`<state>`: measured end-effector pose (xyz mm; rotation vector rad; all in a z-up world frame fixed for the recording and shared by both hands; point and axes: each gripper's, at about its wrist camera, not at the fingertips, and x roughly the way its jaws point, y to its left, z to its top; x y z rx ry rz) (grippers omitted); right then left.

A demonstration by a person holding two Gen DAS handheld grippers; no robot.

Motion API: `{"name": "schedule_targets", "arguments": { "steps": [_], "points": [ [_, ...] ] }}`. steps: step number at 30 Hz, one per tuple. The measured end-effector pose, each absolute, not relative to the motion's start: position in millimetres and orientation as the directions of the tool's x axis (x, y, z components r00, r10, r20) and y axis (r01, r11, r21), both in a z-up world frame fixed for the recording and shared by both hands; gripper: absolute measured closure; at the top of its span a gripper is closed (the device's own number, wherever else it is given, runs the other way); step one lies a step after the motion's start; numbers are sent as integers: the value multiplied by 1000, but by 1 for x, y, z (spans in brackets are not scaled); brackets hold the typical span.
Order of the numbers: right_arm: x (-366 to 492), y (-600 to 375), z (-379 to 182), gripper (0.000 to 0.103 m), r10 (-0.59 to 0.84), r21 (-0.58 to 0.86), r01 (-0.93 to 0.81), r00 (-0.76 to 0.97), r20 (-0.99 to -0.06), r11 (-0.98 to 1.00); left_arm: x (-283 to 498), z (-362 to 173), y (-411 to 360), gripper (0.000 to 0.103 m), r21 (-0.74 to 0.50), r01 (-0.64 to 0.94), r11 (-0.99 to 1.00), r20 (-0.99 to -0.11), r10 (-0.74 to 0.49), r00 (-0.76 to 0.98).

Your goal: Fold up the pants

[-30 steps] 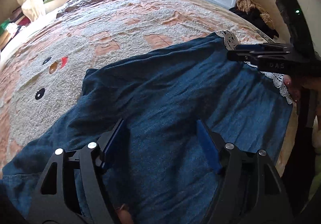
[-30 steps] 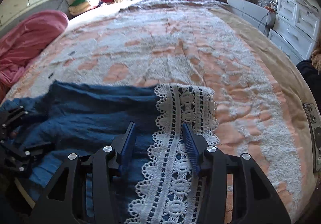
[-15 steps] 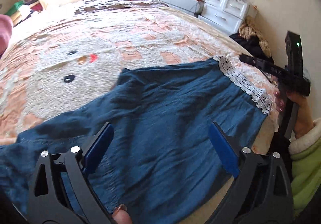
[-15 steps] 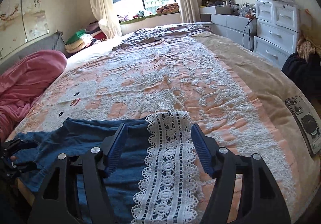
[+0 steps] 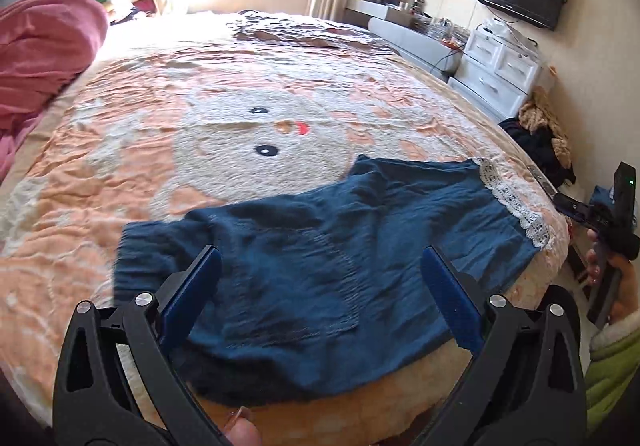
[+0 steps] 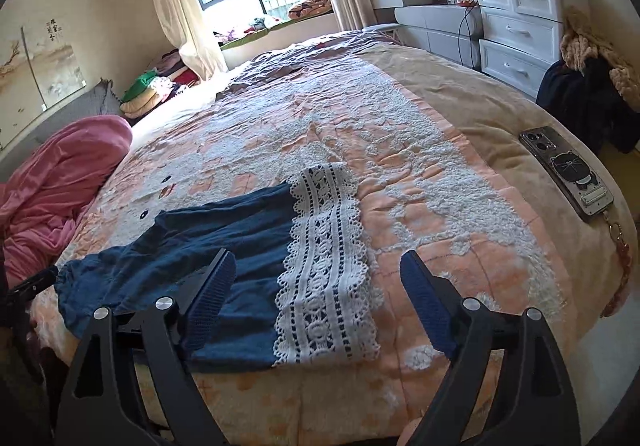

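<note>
Nearest, the left gripper [image 5: 320, 298] stands wide open with nothing between its blue pads. The right gripper [image 6: 316, 302] has just been opening and also grips nothing. Beyond them the dark blue cloth pants with a white lace hem [image 6: 240, 246] lie flat at the near edge of the peach and white plush bedspread [image 5: 280, 86]. Farther right on the bed lies a black phone with a cat case [image 6: 568, 170].

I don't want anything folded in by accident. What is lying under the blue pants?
Around the blue pants only the peach and white bedspread shows. Whatever lies directly beneath the cloth is covered; a lower pants layer can't be ruled out.
</note>
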<state>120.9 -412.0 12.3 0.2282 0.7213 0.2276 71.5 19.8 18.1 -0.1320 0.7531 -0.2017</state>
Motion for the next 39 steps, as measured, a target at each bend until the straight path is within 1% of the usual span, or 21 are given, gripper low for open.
{"name": "schedule_targets", "arguments": {
  "steps": [5, 10, 12, 13, 14, 15, 17, 19, 21, 22, 23, 26, 29, 30, 34, 39],
  "points": [
    [113, -407, -2, 19, 246, 246, -102, 691, -680, 964, 48, 10, 46, 10, -177, 69, 982, -684, -174, 709],
    [116, -412, -21, 21, 237, 267, -49, 631, -739, 962, 33, -8, 68, 10, -174, -33, 984, -729, -106, 677],
    [116, -413, -26, 29, 272, 312, -46, 618, -737, 949, 30, -11, 78, 10, -205, -67, 976, -732, -107, 672],
    [116, -414, -29, 32, 293, 334, -48, 609, -738, 941, 27, -11, 82, 10, -204, -95, 974, -731, -86, 677],
    [117, -413, -32, 40, 305, 349, -44, 597, -742, 936, 25, -9, 83, 10, -191, -116, 975, -725, -60, 686],
    [118, -411, -35, 46, 306, 351, -40, 587, -749, 935, 24, -5, 83, 10, -195, -111, 974, -712, -63, 699],
    [117, -408, -38, 49, 293, 337, -36, 587, -755, 941, 26, 1, 75, 10, -238, -64, 969, -693, -123, 710],
    [116, -406, -39, 53, 286, 330, -36, 593, -753, 943, 35, 5, 59, 10, -243, 0, 970, -669, -168, 724],
    [114, -405, -36, 66, 292, 334, -44, 601, -744, 942, 48, 2, 40, 10, -220, 43, 975, -678, -184, 712],
    [113, -404, -34, 68, 305, 341, -59, 605, -736, 938, 56, -3, 31, 10, -208, 62, 976, -691, -191, 697],
    [112, -402, -33, 70, 309, 338, -70, 610, -730, 938, 62, -8, 24, 12, -192, 72, 979, -706, -189, 682],
    [108, -394, -26, 78, 299, 298, -108, 622, -724, 948, 75, -29, 16, 13, -122, 50, 991, -760, -126, 637],
    [103, -394, -21, 80, 246, 234, -105, 638, -730, 967, 75, -45, 21, 14, -106, 30, 994, -797, -103, 596],
    [102, -395, -21, 80, 234, 222, -100, 632, -739, 970, 74, -47, 22, 15, -91, 36, 995, -798, -94, 596],
    [104, -396, -32, 79, 198, 187, -83, 613, -765, 979, 70, -51, 23, 15, -81, 49, 996, -793, -94, 602],
    [104, -397, -32, 68, 137, 135, -50, 620, -773, 990, 69, -52, 22, 15, -81, 53, 995, -789, -96, 607]
  ]
}}
